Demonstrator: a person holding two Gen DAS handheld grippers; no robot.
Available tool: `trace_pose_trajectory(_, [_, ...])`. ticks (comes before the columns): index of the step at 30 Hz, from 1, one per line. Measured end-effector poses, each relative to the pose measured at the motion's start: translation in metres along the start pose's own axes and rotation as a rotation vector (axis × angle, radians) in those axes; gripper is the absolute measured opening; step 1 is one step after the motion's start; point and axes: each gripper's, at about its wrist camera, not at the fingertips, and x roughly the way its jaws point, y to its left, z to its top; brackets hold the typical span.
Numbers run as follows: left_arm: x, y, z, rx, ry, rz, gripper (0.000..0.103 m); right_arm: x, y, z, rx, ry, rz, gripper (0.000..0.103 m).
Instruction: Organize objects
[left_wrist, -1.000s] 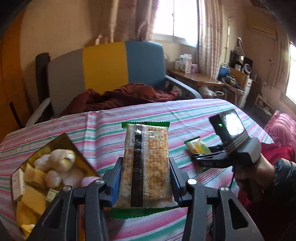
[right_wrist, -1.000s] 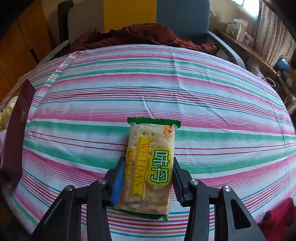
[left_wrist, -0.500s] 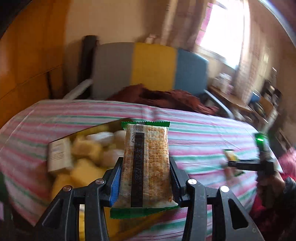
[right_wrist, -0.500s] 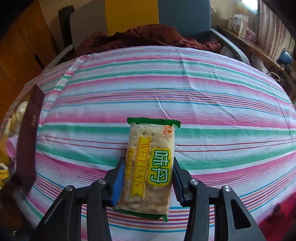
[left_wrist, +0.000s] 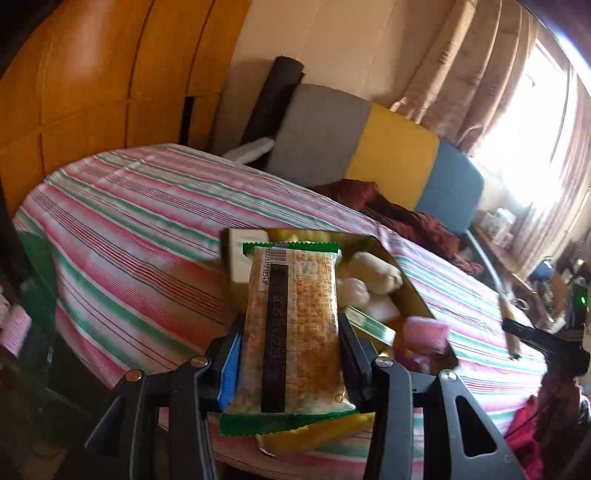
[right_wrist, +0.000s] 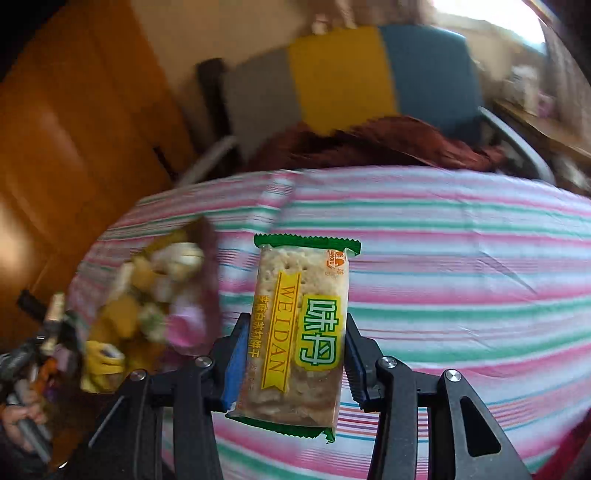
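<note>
Two cracker packets are gripped, one in each pair of tongs. The left gripper (left_wrist: 290, 363) is closed on a cracker packet (left_wrist: 291, 332) that is shown back side up, with a barcode and a dark seam strip along its length; the blue-lined pads are pressed against its long edges. This packet is held above the near part of a gold-lined box (left_wrist: 410, 291), in which pale buns, a white carton, a green-edged packet and a pink wrapper are seen.

The right gripper (right_wrist: 291, 360) is clamped on a second cracker packet (right_wrist: 301, 332), front side up, with a yellow "WEIDAN" ribbon and a green-edged label. It is held over the striped tablecloth (right_wrist: 461, 295), to the right of the snack box (right_wrist: 155, 295), which is blurred in this view.

At the lower left of the right view, the other tool and a hand (right_wrist: 22, 413) are seen, also blurred. Behind the table a grey, yellow and blue chair (right_wrist: 340, 70) is draped with a dark red cloth (right_wrist: 369, 144). An orange wooden wall is seen at the left.
</note>
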Motion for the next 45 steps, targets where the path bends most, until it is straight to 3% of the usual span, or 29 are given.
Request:
trace_pose_trajectory(5, [0.015,-0.021,-0.008,0.009,0.080,-0.101,0.046,0.019,0.065,0.007,-0.086,0.019,0.129,0.047])
trace_pose_trajectory(10, [0.030,-0.043,-0.012,0.060,0.110,-0.132,0.046,0.046,0.109,0.014,-0.145,0.056,0.190,0.047])
trace_pose_trajectory(25, [0.068,-0.054,-0.020,0.097,0.192,-0.133,0.047,0.120,0.149,0.028,-0.193,0.186,0.180,0.049])
trace_pose_trajectory(33, [0.061,-0.051,-0.023,0.126,0.163,-0.088,0.047,0.130,0.145,0.017,-0.187,0.205,0.152,0.049])
trace_pose_trajectory(39, [0.047,-0.053,-0.016,0.161,0.099,-0.003,0.047,0.114,0.146,0.015,-0.191,0.170,0.150,0.049])
trace_pose_trajectory(45, [0.033,-0.050,-0.006,0.159,0.046,0.103,0.050,0.099,0.153,0.007,-0.215,0.129,0.134,0.060])
